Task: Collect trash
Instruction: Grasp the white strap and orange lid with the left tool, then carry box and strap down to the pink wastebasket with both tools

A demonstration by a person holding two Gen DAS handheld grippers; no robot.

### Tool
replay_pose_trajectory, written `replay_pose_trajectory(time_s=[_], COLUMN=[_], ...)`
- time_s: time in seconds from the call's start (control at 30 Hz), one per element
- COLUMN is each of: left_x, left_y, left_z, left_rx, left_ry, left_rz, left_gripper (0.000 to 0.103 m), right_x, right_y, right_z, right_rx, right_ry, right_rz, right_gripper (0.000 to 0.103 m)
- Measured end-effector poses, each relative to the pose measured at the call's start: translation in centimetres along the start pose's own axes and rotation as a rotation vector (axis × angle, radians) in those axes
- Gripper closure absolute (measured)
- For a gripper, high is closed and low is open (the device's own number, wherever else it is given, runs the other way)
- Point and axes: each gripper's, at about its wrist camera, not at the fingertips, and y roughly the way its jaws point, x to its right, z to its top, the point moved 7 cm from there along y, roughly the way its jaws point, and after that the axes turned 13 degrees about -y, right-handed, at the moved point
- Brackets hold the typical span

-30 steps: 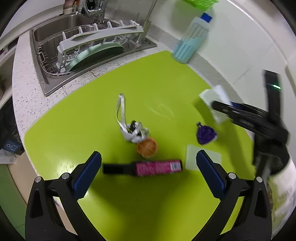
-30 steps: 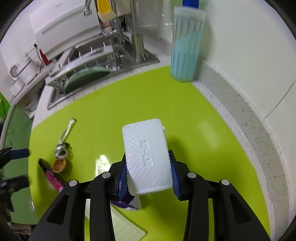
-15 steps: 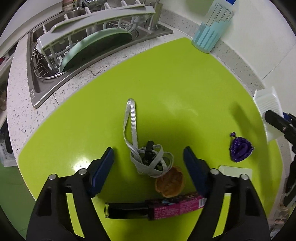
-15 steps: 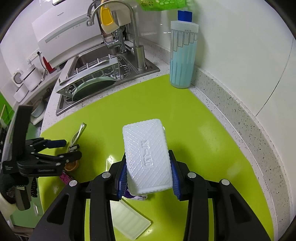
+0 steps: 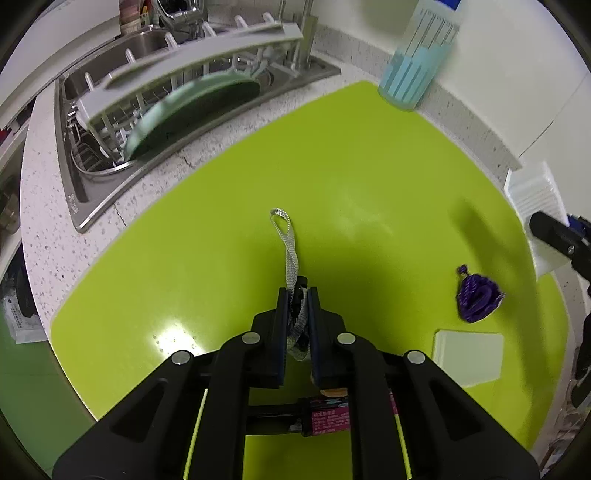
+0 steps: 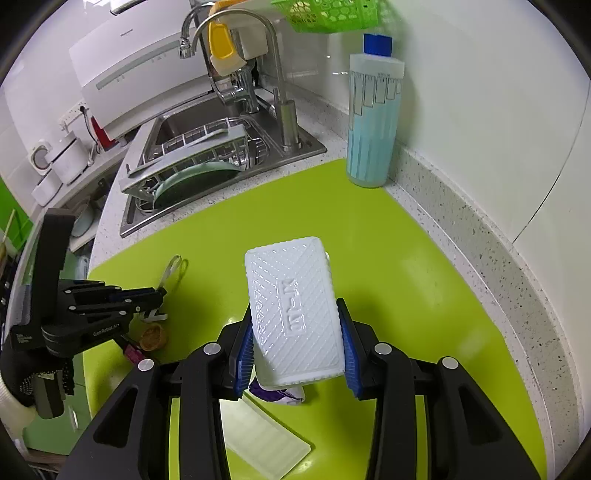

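Observation:
My left gripper (image 5: 298, 295) is shut on a tangled grey strap (image 5: 291, 251) lying on the green mat (image 5: 369, 166); the strap's loop trails away from the pads. Behind its fingers lie an orange cup-shaped scrap (image 5: 332, 392) and a pink-labelled black tube (image 5: 325, 413), both partly hidden. A purple wrapper (image 5: 478, 297) and a pale flat lid (image 5: 467, 356) lie to the right. My right gripper (image 6: 295, 332) is shut on a white ribbed box (image 6: 293, 310), held above the mat. The left gripper (image 6: 155, 295) shows at the left of the right wrist view.
A steel sink (image 6: 229, 122) with a dish rack (image 5: 192, 62) and a green plate (image 5: 192, 107) sits behind the mat. A tall blue bottle (image 6: 373, 122) stands by the white wall. A green basket (image 6: 325, 14) hangs above. The speckled counter (image 6: 480, 258) edges the mat.
The left gripper moved forward and down over the strap and its jaws went from wide open to shut on it. The right gripper kept still with the white box.

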Motion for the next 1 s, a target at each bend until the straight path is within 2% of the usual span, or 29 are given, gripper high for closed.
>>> replay_pose_trajectory(time_s=[0.3, 0.5, 0.77, 1.0], left_x=[-0.4, -3.0, -9.4, -16.3], left_y=[-6.1, -12.2, -20.0, -23.8], left_z=[0.9, -0.1, -3.2, -6.5], left_rx=[0.098, 0.178, 0.268, 0.290], left_ry=[-0.017, -0.033, -0.078, -0.144], left_rz=[-0.069, -0.099, -0.101, -0.075], left_gripper=[0.094, 0.094, 0.094, 0.094], right_x=[-2.9, -8.3, -18.1, -26.7], right_y=[-3.2, -5.9, -8.5, -9.0], right_z=[1.6, 3.1, 5.1, 5.8], right_rx=[0.061, 0.119, 0.181, 0.184], right_ry=[-0.028, -0.089, -0.202, -0.282], right_rz=[0.021, 0.069, 0.165, 0.243], right_gripper=[0.064, 0.064, 0.064, 0.064])
